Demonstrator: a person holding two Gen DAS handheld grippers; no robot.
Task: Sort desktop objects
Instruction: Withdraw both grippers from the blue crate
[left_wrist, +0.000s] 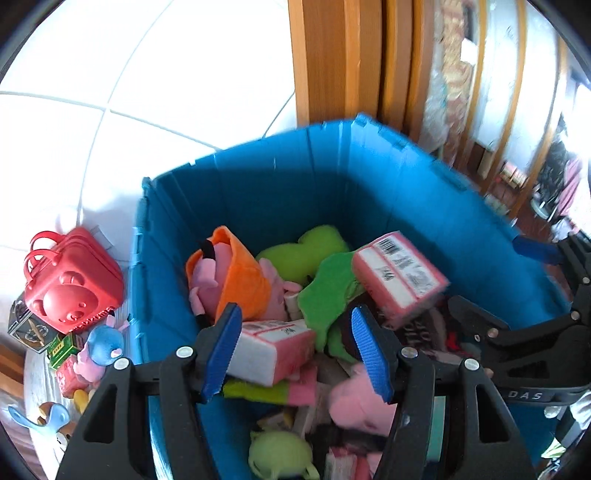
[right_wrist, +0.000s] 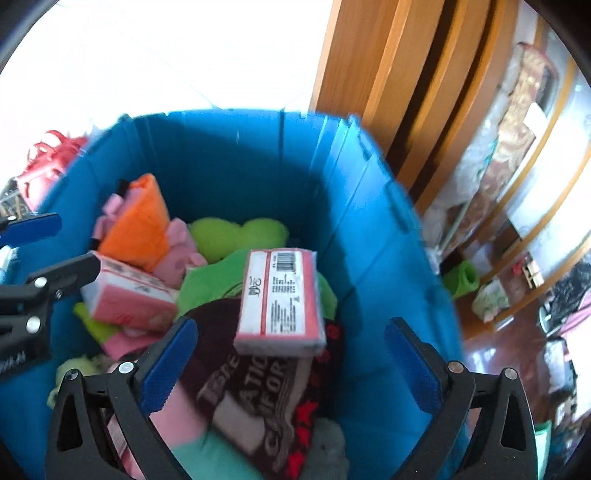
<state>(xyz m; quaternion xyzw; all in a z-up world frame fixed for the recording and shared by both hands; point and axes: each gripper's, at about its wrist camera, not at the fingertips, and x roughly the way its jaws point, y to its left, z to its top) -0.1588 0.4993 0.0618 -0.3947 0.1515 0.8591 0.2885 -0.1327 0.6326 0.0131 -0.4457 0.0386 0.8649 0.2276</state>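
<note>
Blue-padded left tongs (left_wrist: 295, 350) hang over the blue bin (left_wrist: 258, 184), jaws apart with nothing pressed between them; a pink-and-white tissue pack (left_wrist: 273, 350) lies in the bin below the gap, near the left pad. Right tongs (right_wrist: 291, 365) stand wide apart, empty, above a dark printed cloth (right_wrist: 258, 387). At twelve o'clock from them a second tissue pack (right_wrist: 280, 299), barcode up, rests on a green cloth (right_wrist: 207, 280), touching neither pad. Further back in the bin lie an orange-and-pink plush toy (left_wrist: 236, 273) at ten o'clock and a lime green plush (left_wrist: 306, 251) against the far wall. Outside the bin, at nine o'clock in the left view, a red bear-faced case (left_wrist: 70, 284) sits beside a blue-and-pink toy (left_wrist: 99, 350) and small boxes (left_wrist: 62, 347).
</note>
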